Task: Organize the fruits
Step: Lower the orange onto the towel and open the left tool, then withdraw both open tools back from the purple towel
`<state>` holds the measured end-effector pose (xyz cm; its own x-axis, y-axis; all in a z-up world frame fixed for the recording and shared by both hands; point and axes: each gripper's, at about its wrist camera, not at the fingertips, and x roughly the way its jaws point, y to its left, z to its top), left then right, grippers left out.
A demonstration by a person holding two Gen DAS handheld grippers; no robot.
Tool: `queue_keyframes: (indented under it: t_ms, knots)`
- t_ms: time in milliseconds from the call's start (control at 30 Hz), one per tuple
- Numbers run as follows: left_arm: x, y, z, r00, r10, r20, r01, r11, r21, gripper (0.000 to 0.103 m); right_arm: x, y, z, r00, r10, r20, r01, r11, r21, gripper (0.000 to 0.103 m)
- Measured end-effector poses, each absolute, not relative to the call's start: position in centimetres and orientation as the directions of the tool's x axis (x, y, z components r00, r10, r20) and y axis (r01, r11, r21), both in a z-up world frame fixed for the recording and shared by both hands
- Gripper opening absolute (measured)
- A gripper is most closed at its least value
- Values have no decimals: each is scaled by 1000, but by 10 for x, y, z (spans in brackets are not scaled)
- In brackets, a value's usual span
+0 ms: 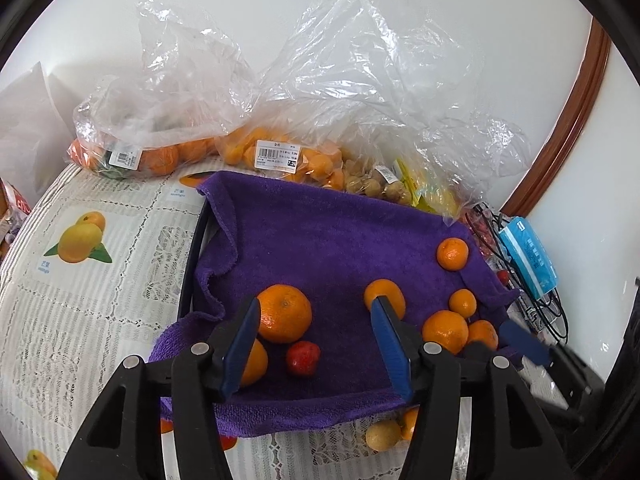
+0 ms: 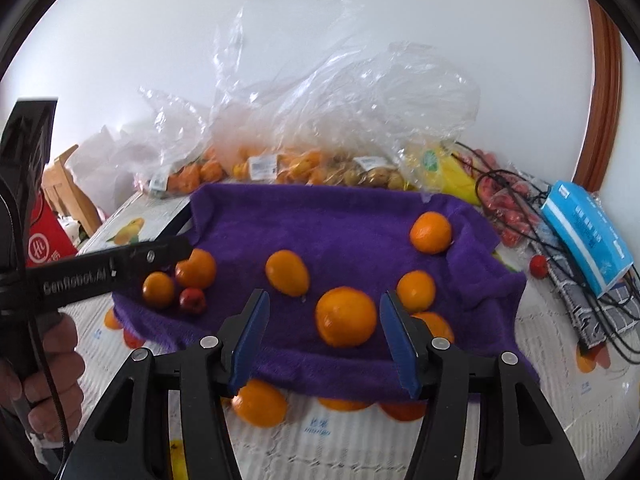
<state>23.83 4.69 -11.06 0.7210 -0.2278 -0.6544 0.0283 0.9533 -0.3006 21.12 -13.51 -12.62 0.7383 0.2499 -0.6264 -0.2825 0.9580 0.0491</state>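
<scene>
Right gripper point(image 2: 324, 336) half open, empty; big orange point(image 2: 346, 316) just ahead, between its jaws. Left gripper point(image 1: 316, 344) half open, empty over small red fruit point(image 1: 303, 358).

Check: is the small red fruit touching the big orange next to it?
Apart. Left wrist view shows purple towel between the small red fruit and the big orange.

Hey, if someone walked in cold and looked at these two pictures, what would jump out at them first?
Probably the purple towel spread over a tray in the middle of the table, dotted with loose oranges and one small red fruit. Behind it, along the white wall, crumpled clear plastic bags hold more labelled fruit. Up close, the right tongs stand open around a big orange, pads not touching it.
</scene>
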Motion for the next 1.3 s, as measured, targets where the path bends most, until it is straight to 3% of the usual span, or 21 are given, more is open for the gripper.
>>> queue_keyframes:
  t_ms: [867, 967, 1133, 1267, 1300]
  knots:
    - [229, 55, -95, 744, -229, -628, 18, 946, -324, 57, 181, -113, -168, 654, 264, -709, -291, 953, 87, 49]
    - [228, 55, -94, 744, -233, -626, 21, 945, -327, 57, 178, -107, -170, 640, 275, -718, -323, 944, 73, 35]
    - [228, 56, -94, 743, -238, -626, 23, 943, -332, 57, 175, -108, -168, 655, 262, -708, -319, 946, 56, 32]
    - [229, 56, -94, 742, -239, -627, 23, 943, -331, 57, 172, -118, -160, 677, 251, -692, -291, 955, 62, 17]
    - [229, 56, -95, 741, -240, -627, 24, 943, -332, 57, 172, -121, -159, 676, 250, -693, -285, 956, 67, 17]
